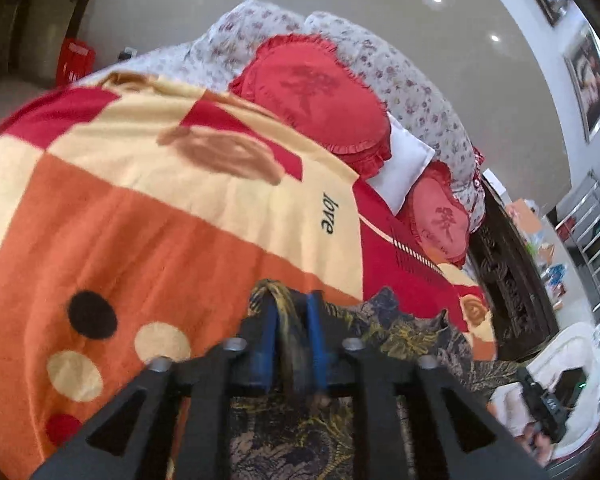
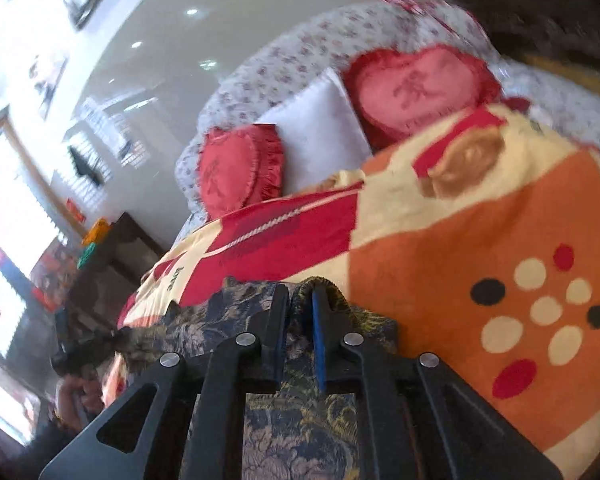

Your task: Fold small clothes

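The bed (image 1: 512,280) carries an orange, cream and red blanket (image 1: 140,220), with heart cushions (image 1: 320,96) at the far end. A dark navy garment with yellow floral print (image 2: 300,420) lies on the blanket's near edge, long axis running left to right between both grippers. The right gripper (image 2: 300,304) is clamped tight on a bunched fold. The left gripper (image 1: 292,312) stands part-open, a fold between its fingers (image 1: 314,332); grip cannot be determined.

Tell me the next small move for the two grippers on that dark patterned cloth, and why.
Probably let go and lift both grippers clear. The cloth lies spread on the blanket between them. The left gripper stands slightly parted with a fabric fold loose between its pads, so release looks begun there. The right gripper is shut on the cloth's edge and should open next.
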A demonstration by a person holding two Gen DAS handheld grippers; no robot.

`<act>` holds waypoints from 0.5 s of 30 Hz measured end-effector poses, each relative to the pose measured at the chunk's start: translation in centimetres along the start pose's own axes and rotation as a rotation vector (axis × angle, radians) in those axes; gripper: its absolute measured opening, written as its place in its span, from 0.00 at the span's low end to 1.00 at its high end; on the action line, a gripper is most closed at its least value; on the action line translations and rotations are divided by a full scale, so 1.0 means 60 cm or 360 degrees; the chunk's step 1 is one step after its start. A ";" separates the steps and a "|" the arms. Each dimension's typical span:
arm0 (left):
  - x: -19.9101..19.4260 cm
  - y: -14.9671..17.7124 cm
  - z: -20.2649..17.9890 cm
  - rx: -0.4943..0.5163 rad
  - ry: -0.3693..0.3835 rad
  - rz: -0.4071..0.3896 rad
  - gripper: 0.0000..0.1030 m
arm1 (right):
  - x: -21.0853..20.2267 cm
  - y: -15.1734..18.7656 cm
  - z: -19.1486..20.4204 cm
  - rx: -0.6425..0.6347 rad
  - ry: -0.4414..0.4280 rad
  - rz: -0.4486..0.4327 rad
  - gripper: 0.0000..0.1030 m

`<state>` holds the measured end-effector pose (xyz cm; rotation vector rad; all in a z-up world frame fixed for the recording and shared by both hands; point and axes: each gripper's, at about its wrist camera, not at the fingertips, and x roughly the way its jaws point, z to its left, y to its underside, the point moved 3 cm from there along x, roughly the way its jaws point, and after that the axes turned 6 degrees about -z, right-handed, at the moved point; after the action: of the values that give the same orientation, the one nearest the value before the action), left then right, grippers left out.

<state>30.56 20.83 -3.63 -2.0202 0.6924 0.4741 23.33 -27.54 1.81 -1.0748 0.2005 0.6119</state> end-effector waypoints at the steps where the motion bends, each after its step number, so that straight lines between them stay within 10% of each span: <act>1: -0.005 -0.001 0.001 0.0030 -0.0066 -0.0047 0.79 | 0.000 0.003 0.011 -0.0058 0.0003 0.0008 0.00; 4: -0.019 -0.019 0.013 0.0024 -0.0103 -0.0141 0.86 | 0.005 0.004 0.019 -0.0148 0.0141 -0.0016 0.00; 9: -0.056 -0.034 0.029 -0.0022 -0.0172 -0.0218 0.86 | -0.013 -0.011 -0.073 0.0293 0.0368 -0.0078 0.00; 15: -0.051 0.075 -0.117 0.0495 0.0116 -0.0024 0.66 | -0.032 -0.004 0.025 -0.0083 0.0261 -0.0129 0.00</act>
<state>25.74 13.75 -1.25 -1.7546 0.7457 0.2659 21.69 -27.00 3.56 -1.1785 0.2834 0.4583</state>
